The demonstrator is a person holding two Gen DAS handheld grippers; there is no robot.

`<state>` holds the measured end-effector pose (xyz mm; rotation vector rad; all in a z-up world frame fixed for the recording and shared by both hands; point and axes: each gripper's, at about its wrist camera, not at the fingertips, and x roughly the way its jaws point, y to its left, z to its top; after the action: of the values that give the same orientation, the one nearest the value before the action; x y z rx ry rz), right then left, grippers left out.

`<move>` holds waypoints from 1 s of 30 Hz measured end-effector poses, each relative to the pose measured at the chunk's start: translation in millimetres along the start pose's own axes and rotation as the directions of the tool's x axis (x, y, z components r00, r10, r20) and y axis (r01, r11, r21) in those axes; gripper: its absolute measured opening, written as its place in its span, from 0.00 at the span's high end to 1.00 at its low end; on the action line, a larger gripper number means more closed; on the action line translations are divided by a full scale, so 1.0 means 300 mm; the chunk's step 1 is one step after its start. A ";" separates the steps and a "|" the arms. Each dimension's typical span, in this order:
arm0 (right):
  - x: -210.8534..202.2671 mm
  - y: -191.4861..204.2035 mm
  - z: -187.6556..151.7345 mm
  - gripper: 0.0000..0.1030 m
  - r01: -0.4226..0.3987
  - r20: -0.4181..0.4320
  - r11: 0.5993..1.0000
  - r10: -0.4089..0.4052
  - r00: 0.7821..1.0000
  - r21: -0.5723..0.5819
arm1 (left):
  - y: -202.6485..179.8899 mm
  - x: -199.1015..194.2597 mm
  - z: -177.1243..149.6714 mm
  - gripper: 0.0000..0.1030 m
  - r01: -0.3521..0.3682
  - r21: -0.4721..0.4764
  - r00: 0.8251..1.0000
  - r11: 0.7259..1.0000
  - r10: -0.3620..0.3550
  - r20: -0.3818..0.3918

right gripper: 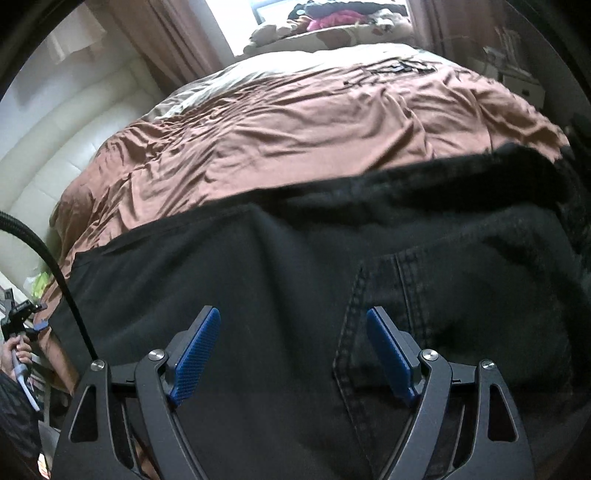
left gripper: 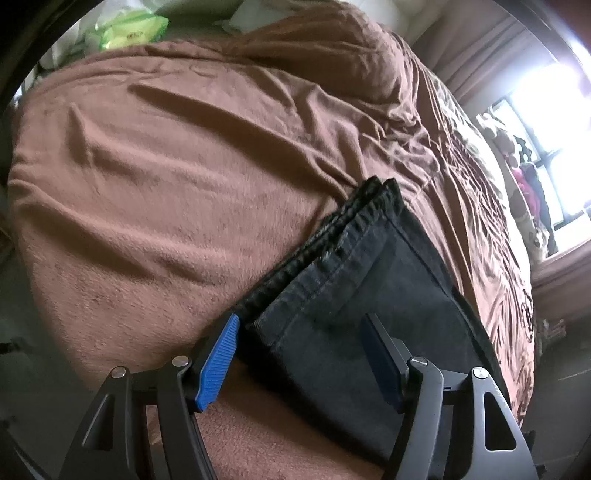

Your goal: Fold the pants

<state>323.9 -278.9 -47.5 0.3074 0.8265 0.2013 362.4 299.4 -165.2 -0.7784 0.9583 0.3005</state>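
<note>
Black denim pants (left gripper: 354,295) lie folded on a brown blanket (left gripper: 166,184), the gathered waistband at the far end. My left gripper (left gripper: 301,325) is open, its blue-padded fingers (left gripper: 218,362) straddling the near left edge of the fold, holding nothing. In the right wrist view the pants (right gripper: 406,258) fill the lower half, with a stitched back pocket (right gripper: 424,314) on the right. My right gripper (right gripper: 293,317) is open just above the black cloth, empty.
The brown blanket (right gripper: 295,122) covers a bed with a white padded headboard (right gripper: 55,155). Stuffed toys and clothes (right gripper: 332,18) sit by a bright window. Green packets (left gripper: 125,31) lie beyond the bed's far edge. A black cable (right gripper: 55,266) hangs at left.
</note>
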 end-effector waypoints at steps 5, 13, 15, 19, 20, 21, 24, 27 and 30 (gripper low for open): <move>0.005 -0.016 -0.014 0.22 -0.009 -0.012 0.999 0.010 1.000 0.037 | 0.011 0.016 0.007 0.33 0.027 -0.025 1.000 0.999 -0.027 -0.009; -0.003 -0.011 -0.025 0.22 -0.016 0.002 0.999 0.016 1.000 0.050 | 0.011 0.017 0.021 0.34 0.090 -0.036 0.996 0.995 -0.091 -0.019; 0.000 -0.007 -0.030 0.22 -0.017 0.002 0.999 0.017 1.000 0.051 | 0.024 0.041 0.014 0.36 0.095 -0.049 0.995 0.994 -0.096 -0.035; 0.002 0.002 -0.039 0.22 -0.023 0.005 0.999 0.022 1.000 0.049 | 0.014 0.073 0.006 0.85 0.055 -0.026 0.997 0.998 -0.057 -0.054; 0.006 0.003 -0.043 0.22 -0.022 0.000 0.999 0.022 1.000 0.048 | 0.009 0.081 0.007 0.95 0.036 -0.017 0.998 0.999 -0.037 -0.054; 0.008 0.006 -0.046 0.22 -0.021 -0.003 0.999 0.021 1.000 0.047 | 0.009 0.079 0.007 0.95 0.031 -0.011 0.999 0.999 -0.031 -0.043; 0.013 0.009 -0.049 0.22 -0.016 -0.007 0.999 0.017 1.000 0.050 | 0.017 0.051 0.016 0.95 0.024 -0.020 1.000 1.000 -0.024 0.008; 0.007 0.011 -0.051 0.22 -0.015 -0.005 0.999 0.015 1.000 0.051 | 0.028 0.041 0.025 0.95 0.021 -0.028 0.999 0.999 -0.020 0.030; 0.003 0.011 -0.056 0.22 -0.008 -0.011 0.999 0.009 1.000 0.045 | 0.036 0.035 0.023 0.95 0.013 -0.032 0.999 0.999 -0.012 0.038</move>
<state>311.6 -272.2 -57.6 0.3526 0.8423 0.1925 366.6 310.7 -176.4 -0.8048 0.9147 0.3192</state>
